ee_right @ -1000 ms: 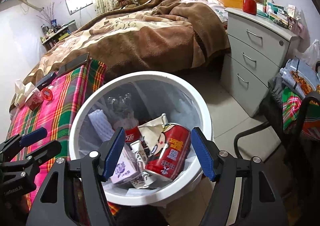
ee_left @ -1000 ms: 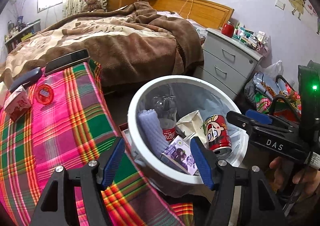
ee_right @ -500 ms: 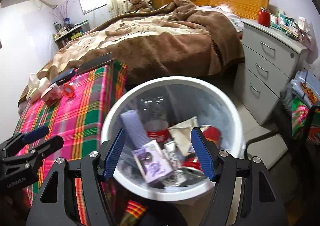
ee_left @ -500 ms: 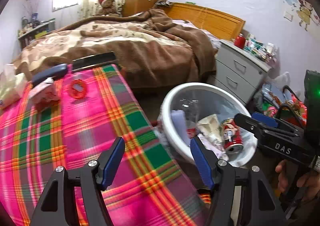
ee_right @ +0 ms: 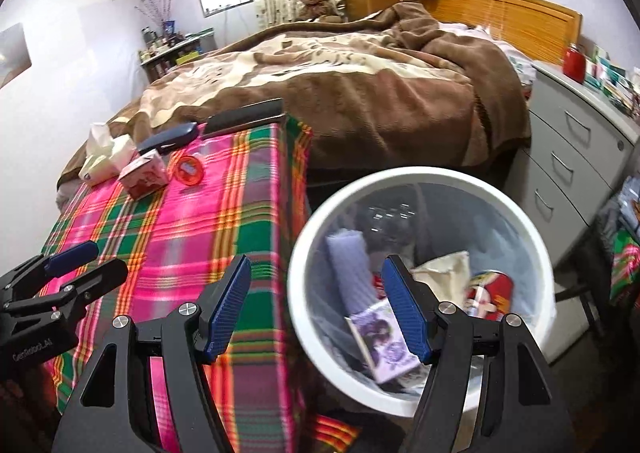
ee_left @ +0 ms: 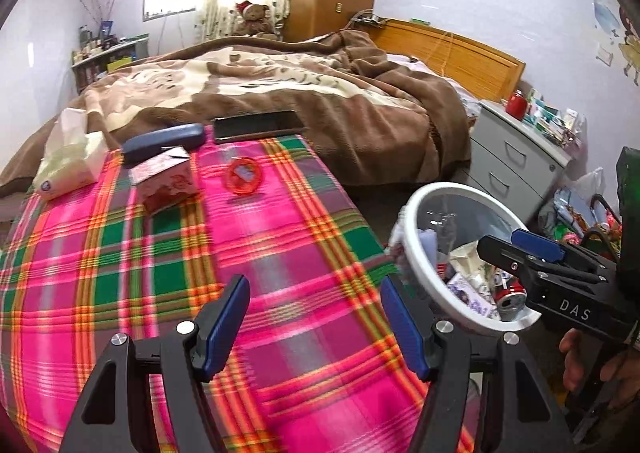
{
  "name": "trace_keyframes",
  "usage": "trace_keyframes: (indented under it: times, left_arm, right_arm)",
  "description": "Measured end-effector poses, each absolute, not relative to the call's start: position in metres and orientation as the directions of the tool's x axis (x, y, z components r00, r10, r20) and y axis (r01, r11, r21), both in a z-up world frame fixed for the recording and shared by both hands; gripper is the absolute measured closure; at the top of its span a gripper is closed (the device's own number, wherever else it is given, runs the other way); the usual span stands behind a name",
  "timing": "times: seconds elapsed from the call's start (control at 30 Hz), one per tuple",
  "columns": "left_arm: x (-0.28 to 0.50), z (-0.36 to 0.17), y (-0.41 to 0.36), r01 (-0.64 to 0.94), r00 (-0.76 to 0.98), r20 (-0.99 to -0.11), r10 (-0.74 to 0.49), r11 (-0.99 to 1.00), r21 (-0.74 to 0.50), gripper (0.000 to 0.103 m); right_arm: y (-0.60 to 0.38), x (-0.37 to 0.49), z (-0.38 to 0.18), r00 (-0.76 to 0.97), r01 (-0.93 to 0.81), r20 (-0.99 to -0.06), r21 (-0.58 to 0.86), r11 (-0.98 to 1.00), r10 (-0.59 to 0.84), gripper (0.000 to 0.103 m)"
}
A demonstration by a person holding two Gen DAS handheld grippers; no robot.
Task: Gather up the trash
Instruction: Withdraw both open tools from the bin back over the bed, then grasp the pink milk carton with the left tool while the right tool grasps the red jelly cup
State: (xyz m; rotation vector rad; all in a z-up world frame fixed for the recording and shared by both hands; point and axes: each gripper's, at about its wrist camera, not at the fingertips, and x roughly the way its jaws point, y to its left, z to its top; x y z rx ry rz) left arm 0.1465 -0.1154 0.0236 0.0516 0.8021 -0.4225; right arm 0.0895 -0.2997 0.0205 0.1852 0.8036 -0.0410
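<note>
Both tongs wide apart, empty

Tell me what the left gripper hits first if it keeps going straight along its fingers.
Most likely the plaid tablecloth: the open left gripper points down across it, short of the red round item. Depth is uncertain.

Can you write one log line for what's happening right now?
left gripper: open, empty, over plaid cloth | right gripper: open, empty, by trash bin | pink carton: uncollected

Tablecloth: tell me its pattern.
The tablecloth is pink, green and orange plaid, clearest in the left wrist view.
</note>
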Motion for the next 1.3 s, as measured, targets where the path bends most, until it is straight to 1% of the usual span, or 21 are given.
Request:
trace_keyframes:
  times: [0.53, 0.73, 1.03, 1.1, 1.3]
  left_arm:
    - [0.198, 0.025, -0.02, 0.231, 0.667, -0.709, -0.23, 0.968, -0.098, 0.035]
    - [0.225, 0.022, 0.001, 0.2, 0.665, -0.715, -0.217, 0.974, -0.111, 0.035]
    - [0.269, 0.018, 0.007, 0.223, 0.673, -0.709, -0.209, 0.972, -0.074, 0.035]
    - [0.279, 0.013, 0.006, 0.232, 0.663, -0.715, -0.22, 0.969, -0.083, 0.033]
    - [0.306, -0.001, -0.001, 0.277, 0.639, -0.733, -0.234, 0.959, -0.065, 0.032]
  right_arm:
    - [-0.243, 0.134, 0.018, 0.678, -0.004, -0.728, 0.134, 0.991, 0.101, 0.034]
    - [-0.229, 0.156, 0.014, 0.669, -0.026, -0.734, 0.133, 0.991, 0.116, 0.034]
    - [-0.218, 0.195, 0.008, 0.668, -0.045, -0.733, 0.132, 0.99, 0.128, 0.034]
    - [-0.216, 0.201, 0.005, 0.662, -0.047, -0.738, 0.133, 0.99, 0.131, 0.034]
    - [-0.214, 0.217, -0.003, 0.657, -0.069, -0.735, 0.162, 0.984, 0.167, 0.034]
